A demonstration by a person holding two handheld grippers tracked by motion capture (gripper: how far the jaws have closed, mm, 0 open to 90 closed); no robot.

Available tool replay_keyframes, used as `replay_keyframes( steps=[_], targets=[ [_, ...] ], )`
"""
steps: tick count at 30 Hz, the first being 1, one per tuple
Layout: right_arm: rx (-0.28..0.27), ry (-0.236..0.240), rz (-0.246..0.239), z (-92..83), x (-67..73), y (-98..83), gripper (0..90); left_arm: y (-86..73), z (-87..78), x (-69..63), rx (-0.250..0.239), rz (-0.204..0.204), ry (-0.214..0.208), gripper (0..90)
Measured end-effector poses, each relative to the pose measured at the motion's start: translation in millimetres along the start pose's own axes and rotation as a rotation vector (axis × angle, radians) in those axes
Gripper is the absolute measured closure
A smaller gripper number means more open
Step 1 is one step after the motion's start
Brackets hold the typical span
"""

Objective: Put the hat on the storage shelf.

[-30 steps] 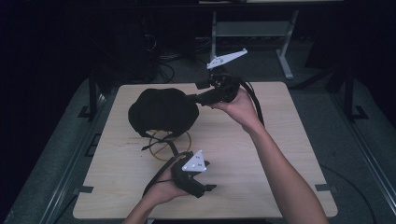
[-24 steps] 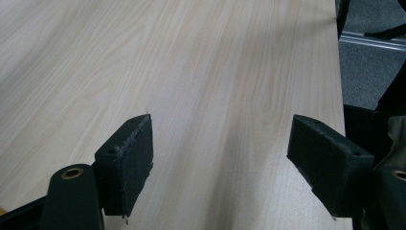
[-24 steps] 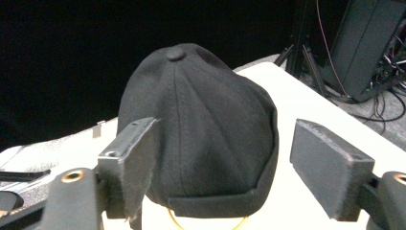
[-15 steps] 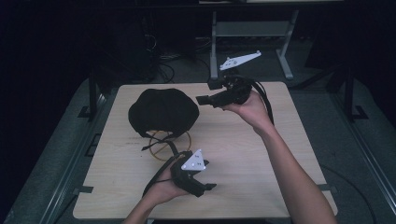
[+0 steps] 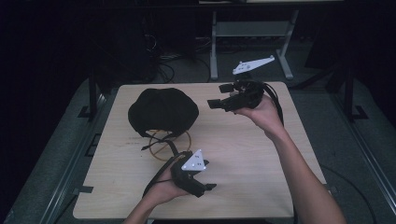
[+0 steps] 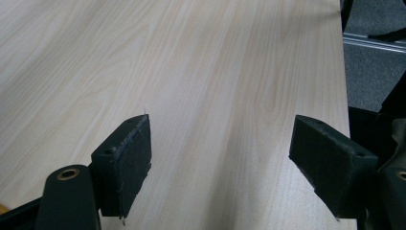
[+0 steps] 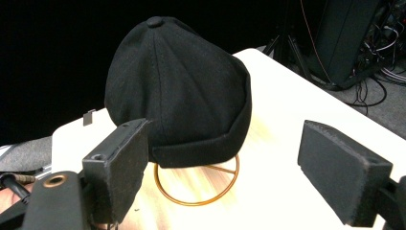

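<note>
the table point(image 5: 261, 154) under me is pale wood, the biggest thing here. on its far left part sits the black cap point(image 5: 162, 111), perched on a copper wire stand point(image 7: 198, 189) whose ring shows beneath the brim. my right fingers point(image 5: 218, 95) hang above the table's far side, aimed at the cap and apart from it; they have just been opening and stand spread with nothing between them. my left fingers point(image 5: 208, 175) rest near the table's front edge, spread wide over bare wood.
</note>
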State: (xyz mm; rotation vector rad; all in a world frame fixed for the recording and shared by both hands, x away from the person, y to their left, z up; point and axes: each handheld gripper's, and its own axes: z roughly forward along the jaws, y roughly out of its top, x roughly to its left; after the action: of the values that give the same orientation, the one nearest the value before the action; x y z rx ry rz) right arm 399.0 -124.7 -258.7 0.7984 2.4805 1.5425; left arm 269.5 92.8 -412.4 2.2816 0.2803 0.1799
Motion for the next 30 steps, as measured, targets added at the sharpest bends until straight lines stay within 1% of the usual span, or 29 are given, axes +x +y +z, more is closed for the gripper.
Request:
replay_keyframes(
  steps=[1,3,8,9,12,14,20,21,26,29,30],
  targets=[
    [-0.002,-0.002,-0.005,-1.4,-0.8,-1.4,17.1,0.1,0.4,-0.7,-0.002,-0.002,0.001,22.2],
    [-0.006,-0.008,0.002,-6.9,-3.3,-7.0,17.1,0.1,0.6,-0.6,0.001,0.003,0.001,22.2],
    [0.002,-0.025,0.01,-17.3,-7.8,-17.5,16.8,0.0,0.9,-0.1,0.002,0.0,0.001,22.2],
    [0.004,-0.026,0.018,-19.5,-8.6,-19.7,16.8,0.0,0.9,0.0,0.002,0.002,0.004,22.2],
    [0.004,-0.032,0.019,-23.3,-11.0,-24.7,16.7,-0.3,1.0,0.0,0.002,-0.002,0.003,22.1],
    [0.003,-0.035,0.028,-28.4,-13.0,-31.0,16.1,-0.6,1.2,0.2,0.001,-0.006,0.001,22.2],
    [0.009,-0.036,0.025,-32.2,-14.1,-40.3,16.0,-1.2,1.5,0.5,0.003,-0.01,0.0,22.1],
    [0.011,-0.034,0.03,-33.9,-14.4,-43.7,16.0,-1.6,1.4,0.8,-0.002,-0.02,0.001,22.1],
    [0.013,-0.038,0.027,-38.0,-15.2,-50.8,16.0,-1.6,0.0,1.8,0.001,-0.02,0.001,22.1],
    [0.016,-0.044,0.041,-43.5,-16.5,-58.9,16.0,-1.7,0.5,1.8,-0.001,-0.025,0.001,22.0],
    [0.016,-0.044,0.041,-43.5,-16.5,-58.9,16.0,-1.7,0.5,1.8,-0.001,-0.025,0.001,22.0]
  ],
)
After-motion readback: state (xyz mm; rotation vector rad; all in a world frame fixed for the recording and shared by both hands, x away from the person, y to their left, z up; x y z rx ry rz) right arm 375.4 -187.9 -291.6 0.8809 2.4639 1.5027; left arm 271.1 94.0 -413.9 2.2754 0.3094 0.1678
